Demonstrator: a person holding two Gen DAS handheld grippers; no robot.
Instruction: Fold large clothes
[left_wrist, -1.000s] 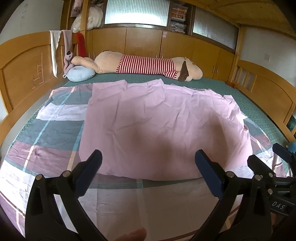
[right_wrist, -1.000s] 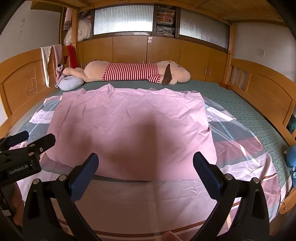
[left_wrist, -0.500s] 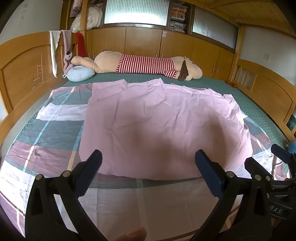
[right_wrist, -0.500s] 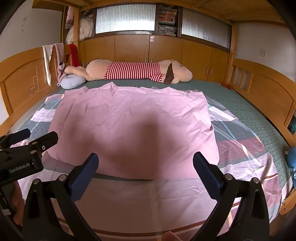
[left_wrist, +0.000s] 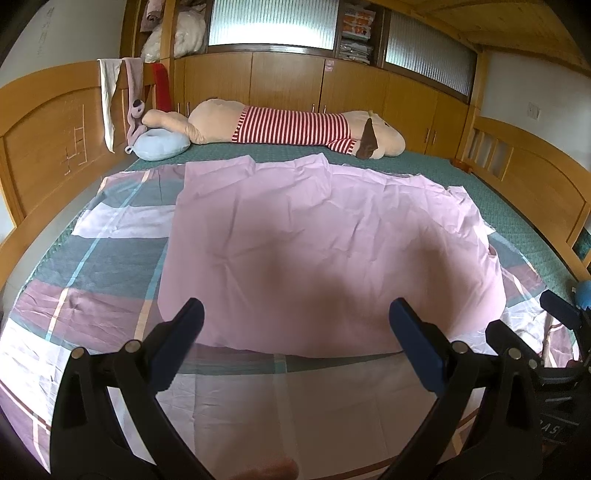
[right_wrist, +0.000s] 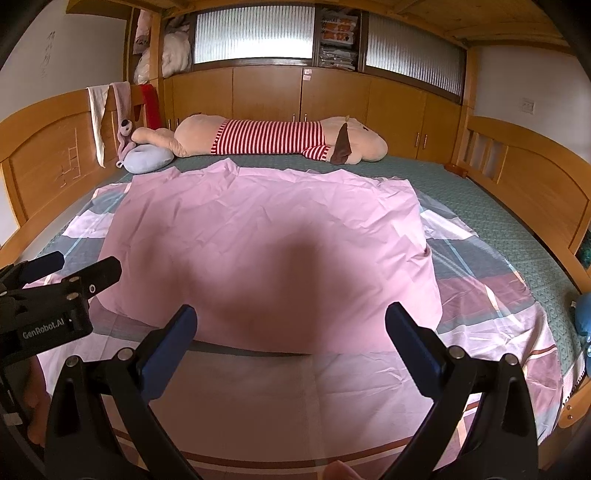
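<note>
A large pink cloth (left_wrist: 317, 240) (right_wrist: 266, 236) lies spread flat over the plaid sheet (left_wrist: 92, 273) (right_wrist: 491, 295) on the bed. Its near folded edge runs across just beyond both grippers. My left gripper (left_wrist: 295, 321) hangs above that near edge, wide open with nothing between its blue pads. My right gripper (right_wrist: 290, 325) is also wide open and empty, over the same edge. Each gripper shows in the other's view: the right one at the right edge of the left wrist view, the left one at the left edge of the right wrist view.
A long plush toy in a red-striped shirt (left_wrist: 291, 127) (right_wrist: 273, 138) lies along the far side, with a blue cushion (left_wrist: 159, 144) beside it. Wooden bed boards (left_wrist: 48, 136) (right_wrist: 532, 184) rise left and right. Cloths hang on the left board (left_wrist: 110, 99).
Both views have shifted only slightly; the right gripper seen in the left wrist view sits a little lower. The cloth has not moved and both grippers stay open.
</note>
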